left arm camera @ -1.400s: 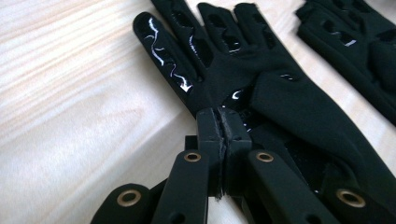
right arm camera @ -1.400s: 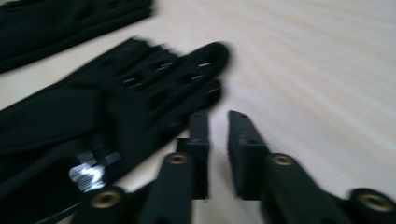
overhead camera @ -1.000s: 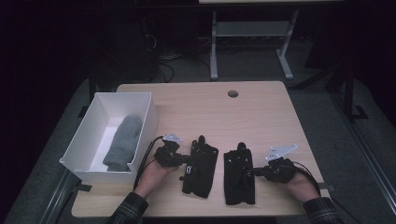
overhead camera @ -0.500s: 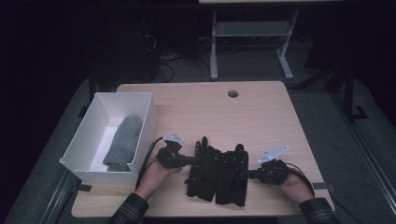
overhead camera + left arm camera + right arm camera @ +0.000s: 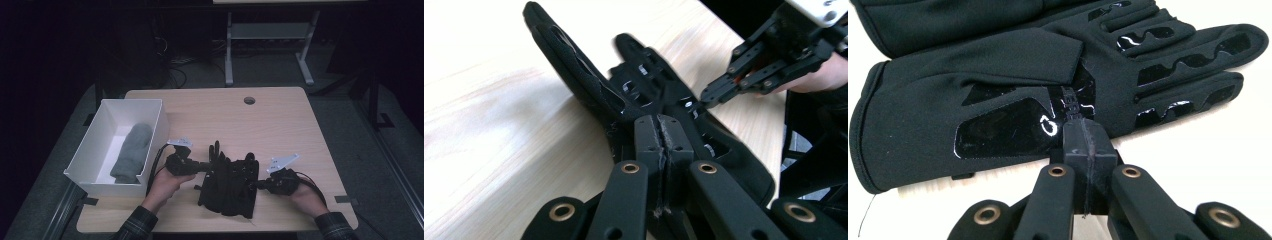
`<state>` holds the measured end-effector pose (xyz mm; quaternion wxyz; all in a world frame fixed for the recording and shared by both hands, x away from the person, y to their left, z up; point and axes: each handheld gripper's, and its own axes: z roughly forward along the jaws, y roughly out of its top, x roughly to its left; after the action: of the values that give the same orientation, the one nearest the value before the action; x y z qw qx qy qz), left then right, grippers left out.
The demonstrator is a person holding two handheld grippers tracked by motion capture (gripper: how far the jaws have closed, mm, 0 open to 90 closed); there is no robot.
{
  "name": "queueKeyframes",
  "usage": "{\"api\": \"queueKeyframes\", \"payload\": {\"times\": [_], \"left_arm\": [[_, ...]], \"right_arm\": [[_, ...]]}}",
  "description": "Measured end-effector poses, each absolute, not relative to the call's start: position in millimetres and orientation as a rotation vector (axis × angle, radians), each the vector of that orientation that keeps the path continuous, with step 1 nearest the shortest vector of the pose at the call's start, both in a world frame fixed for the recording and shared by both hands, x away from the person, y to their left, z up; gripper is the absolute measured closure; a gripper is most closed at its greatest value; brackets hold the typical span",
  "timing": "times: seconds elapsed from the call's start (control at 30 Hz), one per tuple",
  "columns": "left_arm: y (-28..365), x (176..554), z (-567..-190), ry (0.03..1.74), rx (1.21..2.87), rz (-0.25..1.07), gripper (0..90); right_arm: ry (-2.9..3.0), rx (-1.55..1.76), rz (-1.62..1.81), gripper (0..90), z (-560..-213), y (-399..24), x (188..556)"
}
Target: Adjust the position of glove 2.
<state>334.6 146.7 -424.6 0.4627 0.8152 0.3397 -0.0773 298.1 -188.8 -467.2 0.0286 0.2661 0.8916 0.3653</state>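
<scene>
- Two black gloves (image 5: 229,184) now stacked at the near middle of the counter (image 5: 280,120), one overlapping the other; a second ago lying side by side with a strip of wood between, half a second ago just meeting.
- Left tool (image 5: 197,166) clamped shut on the edge of the left-hand glove (image 5: 589,85), jaws pressed together with fabric pinched between, that glove tilted up off the counter in the left gripper view.
- Right tool (image 5: 260,184) likewise closed on the right-hand glove (image 5: 998,95), nipping a small fold near the palm patch in the right gripper view.
- Both tools drawn inward since a second ago, now close to each other across the pile.
- Meaning, as a judgement: pairing of the gloves about done, with the lift toward the box likely the step ahead; grip on thin edges only, so a slip of one glove possible.
- Farther left, white box (image 5: 152,125) at the counter's edge, a grey mitten (image 5: 131,152) lying inside, unchanged.
- Far side of the counter bare but for the round cable hole (image 5: 249,100).
</scene>
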Motion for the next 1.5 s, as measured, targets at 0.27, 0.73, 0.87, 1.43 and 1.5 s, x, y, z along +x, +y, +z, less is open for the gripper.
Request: {"api": "queueKeyframes", "payload": {"times": [0.27, 0.73, 0.87, 1.43, 1.5], "left_arm": [[137.5, 338.8, -417.4, 0.812, 2.005, -0.176, 88.3], [122.8, 338.2, -420.8, 0.796, 2.025, -0.183, 88.3], [118.5, 337.4, -422.5, 0.788, 2.041, -0.187, 88.3], [103.9, 336.4, -439.1, 0.775, 2.100, -0.203, 86.4], [103.7, 335.6, -438.7, 0.772, 2.076, -0.196, 82.3]], "right_arm": [[2.743, 0.809, 1.142, 90.0, -466.1, -176.1, 300.6], [2.768, 0.745, 1.150, 90.0, -465.5, -147.3, 300.6], [2.770, 0.724, 1.148, 90.0, -465.1, -136.8, 301.4], [2.756, 0.674, 1.144, 90.0, -464.8, -112.6, 308.2], [2.746, 0.710, 1.168, 90.0, -463.4, -114.2, 307.6]]}}
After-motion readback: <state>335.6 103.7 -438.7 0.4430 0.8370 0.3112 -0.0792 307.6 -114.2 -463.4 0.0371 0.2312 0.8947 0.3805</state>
